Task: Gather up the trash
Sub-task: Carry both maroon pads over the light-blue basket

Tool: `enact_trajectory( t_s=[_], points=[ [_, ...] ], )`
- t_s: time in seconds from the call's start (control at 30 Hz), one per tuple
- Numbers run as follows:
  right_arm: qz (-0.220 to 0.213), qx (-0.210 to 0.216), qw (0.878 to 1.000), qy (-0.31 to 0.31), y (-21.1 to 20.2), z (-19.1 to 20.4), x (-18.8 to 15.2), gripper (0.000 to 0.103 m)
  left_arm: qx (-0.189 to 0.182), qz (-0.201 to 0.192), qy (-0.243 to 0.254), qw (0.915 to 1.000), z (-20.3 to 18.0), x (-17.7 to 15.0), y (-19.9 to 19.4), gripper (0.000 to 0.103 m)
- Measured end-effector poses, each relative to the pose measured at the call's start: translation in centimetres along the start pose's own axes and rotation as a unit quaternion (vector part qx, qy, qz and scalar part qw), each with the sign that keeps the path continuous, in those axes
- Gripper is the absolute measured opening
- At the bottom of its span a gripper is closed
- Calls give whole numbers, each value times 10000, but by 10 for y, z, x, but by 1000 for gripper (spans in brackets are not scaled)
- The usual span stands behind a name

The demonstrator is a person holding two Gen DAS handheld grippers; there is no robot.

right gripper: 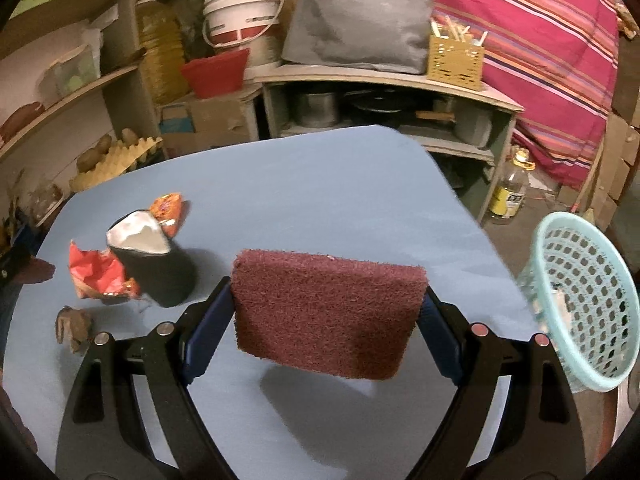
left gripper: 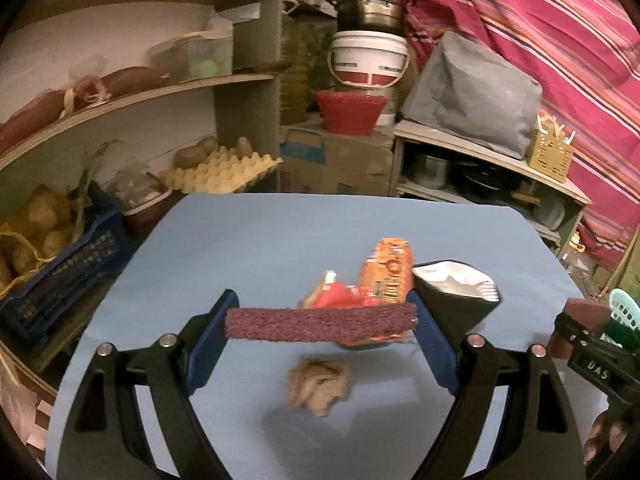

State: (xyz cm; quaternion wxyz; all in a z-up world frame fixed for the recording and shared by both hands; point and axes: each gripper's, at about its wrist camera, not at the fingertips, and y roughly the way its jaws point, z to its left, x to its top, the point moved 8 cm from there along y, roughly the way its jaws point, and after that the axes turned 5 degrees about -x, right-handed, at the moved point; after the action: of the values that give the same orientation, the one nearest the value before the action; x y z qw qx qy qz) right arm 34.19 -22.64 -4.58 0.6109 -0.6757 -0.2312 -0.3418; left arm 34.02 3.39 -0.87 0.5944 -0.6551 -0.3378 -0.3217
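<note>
trash on blue counter, both tools holding scouring pads

left tool (left gripper: 320, 326): clamped on a maroon scouring pad (left gripper: 320, 325), held edge-on; the pad hides the near parts of the red wrapper (left gripper: 340, 296) and orange wrapper (left gripper: 387, 276) behind it.
right tool (right gripper: 328, 312): clamped on a second maroon pad (right gripper: 328, 312), broad face to the camera, covering the counter's middle.
blue counter (right gripper: 320, 184): carries the trash at its left in the right wrist view: red wrapper, orange wrapper mostly hidden behind a black foil-lined bag (right gripper: 156, 264), crumpled brown paper ball (left gripper: 318, 386) nearest.
teal mesh basket (right gripper: 588, 300): off the counter's right edge, cut off by the frame; contents hard to make out.
beyond, far side: shelves, egg tray (left gripper: 224, 170), white bucket (left gripper: 370, 60), grey covered object (left gripper: 472, 96), striped cloth (left gripper: 560, 40), all blurred.
</note>
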Motion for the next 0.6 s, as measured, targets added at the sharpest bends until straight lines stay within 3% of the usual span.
enact_trajectory(
  t_s=[0.23, 0.4, 0.6],
  points=[
    [-29, -55, 9997, 230, -9, -63, 8, 85, -216, 153, 180, 9995, -51, -6, 8, 84],
    [-51, -124, 9990, 430, -14, -107, 6, 85, -191, 20, 594, 9981, -91, -6, 5, 84],
    [-84, -253, 9971, 717, -20, -165, 6, 85, -534, 46, 693, 9962, -146, -9, 5, 84]
  ],
)
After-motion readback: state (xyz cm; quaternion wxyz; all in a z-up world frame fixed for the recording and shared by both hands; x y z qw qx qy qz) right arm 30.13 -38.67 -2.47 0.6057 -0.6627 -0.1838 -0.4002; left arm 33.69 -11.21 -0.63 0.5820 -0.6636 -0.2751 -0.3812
